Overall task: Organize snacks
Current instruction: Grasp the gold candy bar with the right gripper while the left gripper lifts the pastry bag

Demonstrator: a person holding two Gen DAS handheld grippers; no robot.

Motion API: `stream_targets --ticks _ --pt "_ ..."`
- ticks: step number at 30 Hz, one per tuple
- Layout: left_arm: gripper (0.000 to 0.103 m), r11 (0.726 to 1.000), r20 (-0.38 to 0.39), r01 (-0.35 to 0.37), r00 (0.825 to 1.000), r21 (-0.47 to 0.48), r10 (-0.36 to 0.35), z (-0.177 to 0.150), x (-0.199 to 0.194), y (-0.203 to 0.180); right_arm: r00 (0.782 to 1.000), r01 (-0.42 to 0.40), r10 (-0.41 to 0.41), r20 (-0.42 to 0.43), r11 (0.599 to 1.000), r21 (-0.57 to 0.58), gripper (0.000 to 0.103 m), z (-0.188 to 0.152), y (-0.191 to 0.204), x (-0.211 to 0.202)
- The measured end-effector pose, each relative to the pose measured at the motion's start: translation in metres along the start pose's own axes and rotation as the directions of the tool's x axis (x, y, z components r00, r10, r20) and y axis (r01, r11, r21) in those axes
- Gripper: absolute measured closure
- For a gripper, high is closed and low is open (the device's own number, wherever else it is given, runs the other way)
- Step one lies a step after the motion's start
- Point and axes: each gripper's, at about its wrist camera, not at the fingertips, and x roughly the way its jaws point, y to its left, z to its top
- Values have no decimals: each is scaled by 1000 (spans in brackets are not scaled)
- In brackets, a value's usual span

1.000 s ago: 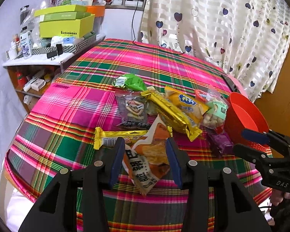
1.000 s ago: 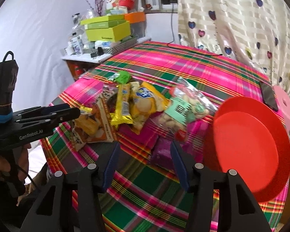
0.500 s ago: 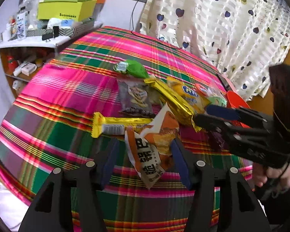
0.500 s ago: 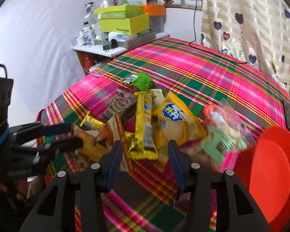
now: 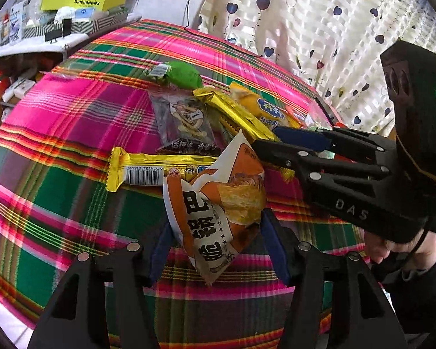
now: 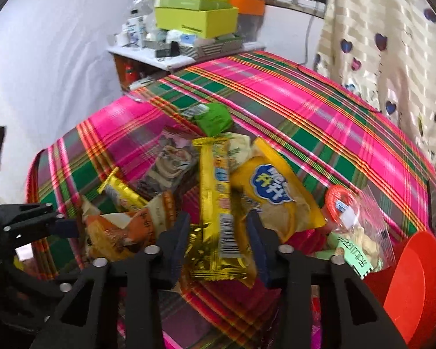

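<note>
Right gripper (image 6: 218,241) is closing its jaws around my gold bar (image 6: 218,203), pads just beside the foil, not clearly pressing yet. Left gripper (image 5: 215,244) is opening wide, straddling the orange-and-white packet (image 5: 215,209) lying on the plaid tablecloth (image 5: 72,203). I see the red bowl (image 6: 415,285) at the table's right edge.

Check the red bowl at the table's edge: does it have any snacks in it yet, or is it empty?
Empty as far as shown. The red bowl shows only bare red inside in the right wrist view; its lower part is cut off. The snacks lie on the tablecloth.
</note>
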Motion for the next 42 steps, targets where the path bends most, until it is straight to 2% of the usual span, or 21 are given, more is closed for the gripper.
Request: stream_targets --ticks 1,2,7,14,22,35,42 --pt "43 1000 -1 6 1000 -5 -6 0 1 0 1000 0 0 -8 1000 -10 80 0 1 2" --pt "43 1000 -2 9 1000 -9 -9 -1 2 1 1000 -7 6 -24 1000 -13 82 -1 1 5" --pt "46 999 2 33 999 -36 -33 -1 5 5 1000 -13 13 -21 1000 -12 83 -3 3 6" --pt "53 1000 21 29 999 -12 -28 -3 -2 0 1000 -14 14 16 1000 19 83 -10 -1 -13" --pt "53 999 67 27 997 18 -28 -5 -21 -13 998 -15 11 62 997 70 83 -27 -6 -41" --pt "53 995 104 36 993 98 -46 2 -33 -55 986 15 -44 160 985 174 83 -59 -29 -98" --pt "53 988 97 61 992 143 -76 11 -27 -82 976 58 -109 187 964 259 83 -85 -57 -126"
